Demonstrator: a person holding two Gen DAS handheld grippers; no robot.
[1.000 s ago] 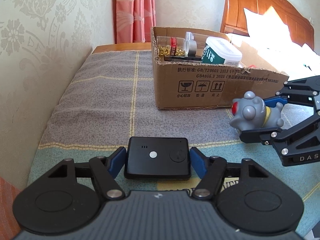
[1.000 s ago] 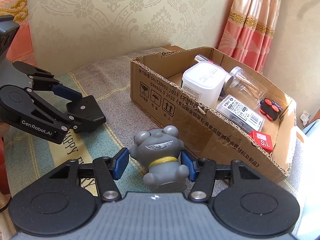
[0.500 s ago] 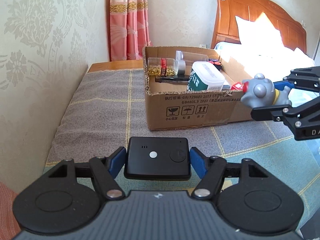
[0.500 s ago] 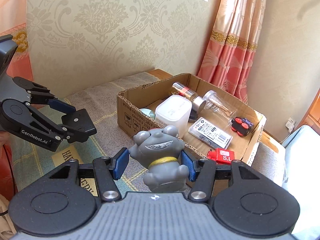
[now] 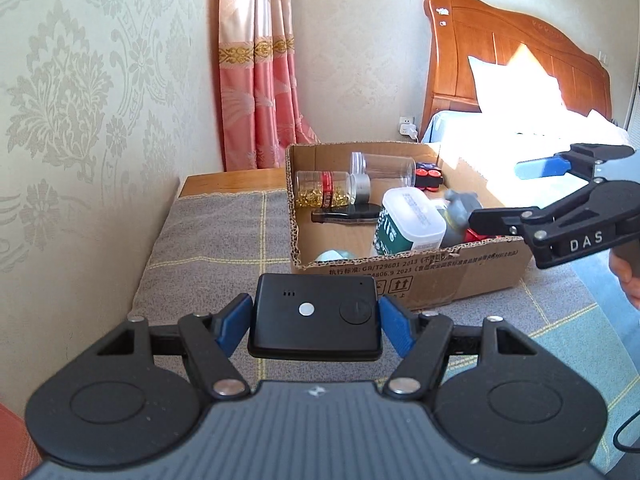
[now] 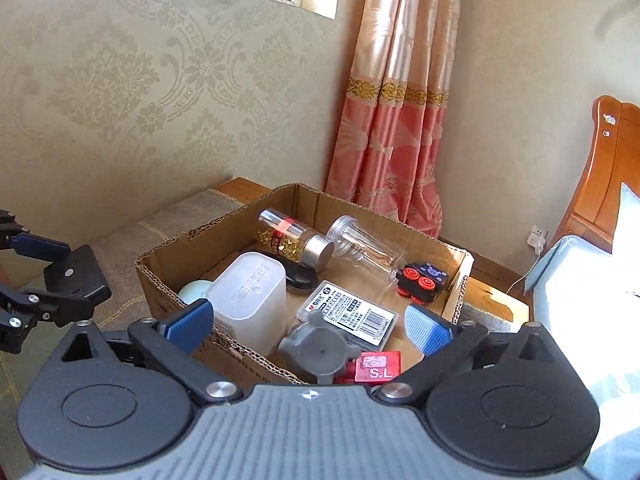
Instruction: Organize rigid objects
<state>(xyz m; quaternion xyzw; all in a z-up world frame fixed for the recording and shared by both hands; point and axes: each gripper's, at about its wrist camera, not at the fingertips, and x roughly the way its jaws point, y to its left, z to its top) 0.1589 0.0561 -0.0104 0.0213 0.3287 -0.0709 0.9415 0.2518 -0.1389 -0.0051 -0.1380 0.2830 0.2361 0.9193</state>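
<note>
Right claw (image 6: 308,326) just spread over the cardboard box (image 6: 224,344); grey toy (image 6: 320,346) dropped in. My left claw (image 5: 314,326) pinches the black device (image 5: 316,316): carry it past the rim before releasing.

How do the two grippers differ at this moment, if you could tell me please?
The left gripper is clamped on a black device; the right gripper stands wide open, having just opened, and grips nothing. The left is short of the cardboard box; the right is over it, above a grey toy. Both have blue pads.
</note>
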